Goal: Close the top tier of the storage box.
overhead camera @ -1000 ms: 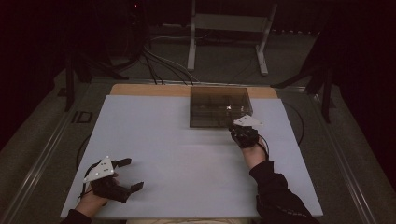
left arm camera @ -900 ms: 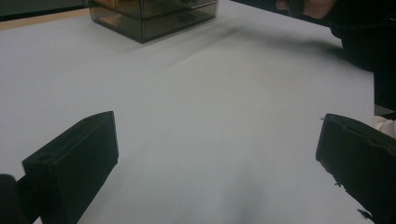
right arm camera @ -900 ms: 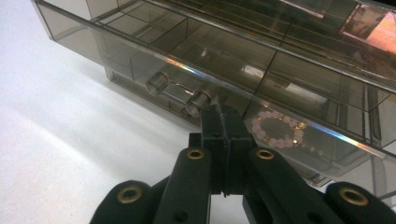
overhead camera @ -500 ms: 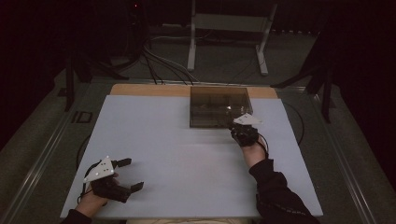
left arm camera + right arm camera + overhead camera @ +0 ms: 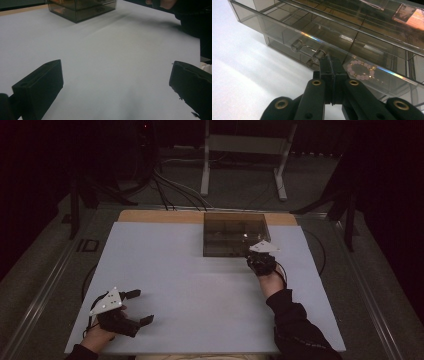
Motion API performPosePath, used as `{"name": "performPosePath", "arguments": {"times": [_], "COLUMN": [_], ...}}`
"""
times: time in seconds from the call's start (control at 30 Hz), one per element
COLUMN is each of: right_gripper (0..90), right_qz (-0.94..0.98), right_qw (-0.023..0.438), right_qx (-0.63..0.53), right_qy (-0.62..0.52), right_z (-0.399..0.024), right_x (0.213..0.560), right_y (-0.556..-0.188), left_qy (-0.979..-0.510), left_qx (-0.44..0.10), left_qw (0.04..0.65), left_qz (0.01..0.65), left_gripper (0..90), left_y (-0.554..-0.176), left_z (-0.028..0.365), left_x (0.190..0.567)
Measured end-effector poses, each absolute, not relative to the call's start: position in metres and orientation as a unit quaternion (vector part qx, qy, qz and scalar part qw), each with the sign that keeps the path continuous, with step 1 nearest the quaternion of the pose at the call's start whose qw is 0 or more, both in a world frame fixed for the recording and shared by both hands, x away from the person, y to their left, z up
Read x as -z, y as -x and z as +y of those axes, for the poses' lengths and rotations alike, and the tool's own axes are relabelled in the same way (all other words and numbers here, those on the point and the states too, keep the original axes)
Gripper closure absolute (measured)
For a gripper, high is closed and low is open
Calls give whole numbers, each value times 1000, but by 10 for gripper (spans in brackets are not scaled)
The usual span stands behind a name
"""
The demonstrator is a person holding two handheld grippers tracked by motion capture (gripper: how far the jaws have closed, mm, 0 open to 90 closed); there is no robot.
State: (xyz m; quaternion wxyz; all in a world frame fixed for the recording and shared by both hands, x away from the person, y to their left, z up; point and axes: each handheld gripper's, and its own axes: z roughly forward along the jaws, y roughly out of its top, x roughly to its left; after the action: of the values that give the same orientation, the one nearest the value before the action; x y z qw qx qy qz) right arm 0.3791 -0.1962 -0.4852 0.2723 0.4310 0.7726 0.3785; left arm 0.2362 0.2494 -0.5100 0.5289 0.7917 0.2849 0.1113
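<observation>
- Resting nearest the person, at the near left corner of the pale matte surface [image 5: 200, 290], the left gripper [image 5: 134, 307] has its jaws released, wide apart with nothing between them.
- Its own view cuts both black, blocky jaws off at the frame edges; bare sheet lies between them.
- A grey three-cornered plate tops each gripper in the high view, hiding much of the hand beneath.
- Farther out on the right, a dark sleeve [image 5: 295, 320] runs to the right gripper [image 5: 331, 65], whose jaws are clenched together, pad against pad.
- Those jaw tips sit at the front of the box [image 5: 352, 32], right by a small clear knob [image 5: 320, 53] on a drawer front; whether they pinch or merely touch it is hard to make out, since the tips cover the spot.
- Smoky see-through plastic makes up the box, rectangular, with stacked shallow drawers and thin dividers; its edges catch rainbow glints.
- Just beyond the jaws, behind the drawer front and a little to their right, lies a bracelet [image 5: 360, 70] of round pale pink beads with a few gold ones; its near edge is blurred by the tinted wall.
- From the high view the box stands at the far middle of the surface, its contents too dim to tell.
- A bare wooden strip [image 5: 160, 216] edges the far side.
</observation>
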Motion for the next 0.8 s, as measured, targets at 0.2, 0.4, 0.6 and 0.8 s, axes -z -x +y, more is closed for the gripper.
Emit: {"name": "performPosePath", "arguments": {"times": [0.2, 0.4, 0.6, 0.8], "right_gripper": [900, 900, 900, 900], "right_qz": [772, 772, 772, 772], "right_qw": [272, 274, 275, 277], "right_qx": [-378, -377, -377, -377], "right_qy": [-432, -432, -432, -431], "right_z": [-196, -196, -196, -196], "right_x": [485, 485, 485, 485], "right_y": [-381, -382, -384, -386], "left_qy": [-792, -792, -792, -792], "left_qx": [-111, -111, -111, -111], "left_qw": [528, 528, 528, 528], "left_qz": [285, 284, 285, 285], "left_gripper": [0, 0, 0, 0], "left_y": [-236, -236, -236, -236], "left_z": [249, 249, 249, 249], "left_x": [510, 510, 510, 510]}}
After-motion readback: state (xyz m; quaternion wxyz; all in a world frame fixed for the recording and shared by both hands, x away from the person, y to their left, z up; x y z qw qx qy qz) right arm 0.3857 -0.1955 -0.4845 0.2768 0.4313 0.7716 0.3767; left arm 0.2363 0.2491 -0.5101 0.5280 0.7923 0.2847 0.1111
